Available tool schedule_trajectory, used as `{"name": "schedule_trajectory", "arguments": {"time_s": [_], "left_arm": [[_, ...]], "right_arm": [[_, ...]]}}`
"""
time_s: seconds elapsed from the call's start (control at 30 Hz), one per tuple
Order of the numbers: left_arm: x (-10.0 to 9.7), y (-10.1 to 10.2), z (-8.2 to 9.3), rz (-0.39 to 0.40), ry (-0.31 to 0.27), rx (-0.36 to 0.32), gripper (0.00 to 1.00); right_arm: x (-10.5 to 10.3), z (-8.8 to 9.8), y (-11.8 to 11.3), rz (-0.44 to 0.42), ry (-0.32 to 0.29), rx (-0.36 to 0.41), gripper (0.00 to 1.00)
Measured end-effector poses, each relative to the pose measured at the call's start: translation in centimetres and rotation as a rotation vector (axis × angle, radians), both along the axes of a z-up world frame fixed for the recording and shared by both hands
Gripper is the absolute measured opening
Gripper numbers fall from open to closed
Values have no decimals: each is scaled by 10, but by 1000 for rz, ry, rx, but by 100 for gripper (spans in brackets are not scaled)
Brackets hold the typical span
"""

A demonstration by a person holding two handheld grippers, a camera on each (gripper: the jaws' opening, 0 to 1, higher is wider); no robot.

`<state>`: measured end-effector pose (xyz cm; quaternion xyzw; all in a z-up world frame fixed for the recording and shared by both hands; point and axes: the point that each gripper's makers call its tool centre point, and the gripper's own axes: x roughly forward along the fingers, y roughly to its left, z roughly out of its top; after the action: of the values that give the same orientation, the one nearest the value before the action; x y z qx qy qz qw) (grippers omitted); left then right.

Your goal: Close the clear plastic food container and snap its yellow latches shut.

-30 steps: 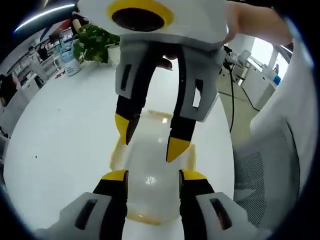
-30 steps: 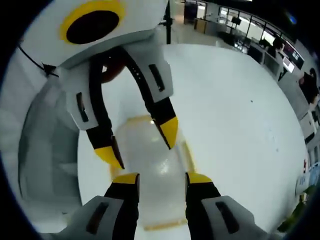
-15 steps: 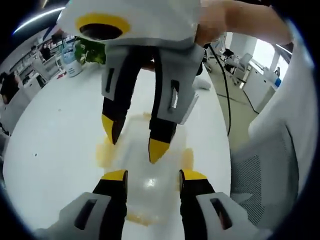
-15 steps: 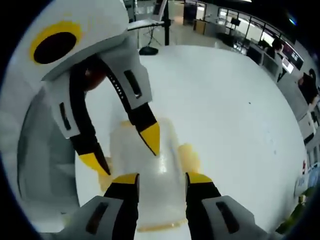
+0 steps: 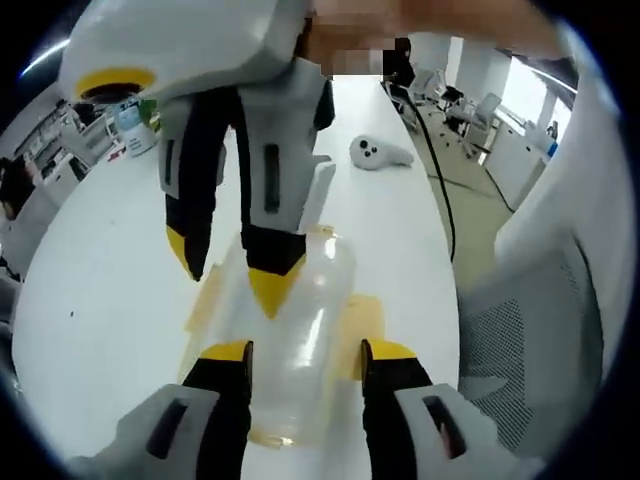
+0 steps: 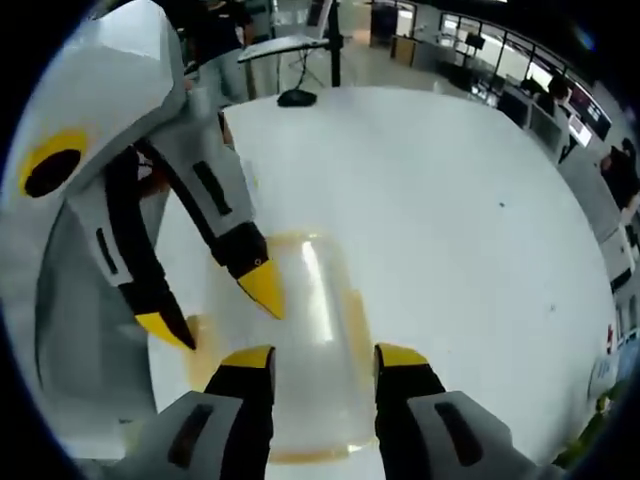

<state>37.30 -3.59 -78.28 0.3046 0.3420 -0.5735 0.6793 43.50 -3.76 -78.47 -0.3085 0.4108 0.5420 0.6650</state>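
The clear plastic food container (image 5: 290, 330) lies on the white table (image 5: 100, 250), running lengthwise between the jaws of the left gripper (image 5: 305, 352), whose yellow-tipped fingers (image 5: 228, 352) stand apart on either side of it without clamping it. The right gripper (image 5: 232, 270) comes in from above in the left gripper view, jaws spread, one yellow tip resting on or just over the container's top, the other beside its yellow latch (image 5: 205, 300). In the right gripper view the container (image 6: 300, 340) sits between the parted jaws of the right gripper (image 6: 315, 358); the left gripper (image 6: 215, 305) straddles its far-left corner. A white controller (image 5: 378, 152) lies well apart on the table.
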Motion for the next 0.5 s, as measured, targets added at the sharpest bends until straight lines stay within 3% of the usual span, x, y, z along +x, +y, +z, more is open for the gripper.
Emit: {"name": "schedule_trajectory", "arguments": {"time_s": [0.27,0.5], "left_arm": [[-1,1,-1,6,-25,-3,45],[-4,1,-5,2,-92,3,46]], "right_arm": [[3,-5,0,12,45,-10,41],[6,-7,2,9,83,-5,43]]}}
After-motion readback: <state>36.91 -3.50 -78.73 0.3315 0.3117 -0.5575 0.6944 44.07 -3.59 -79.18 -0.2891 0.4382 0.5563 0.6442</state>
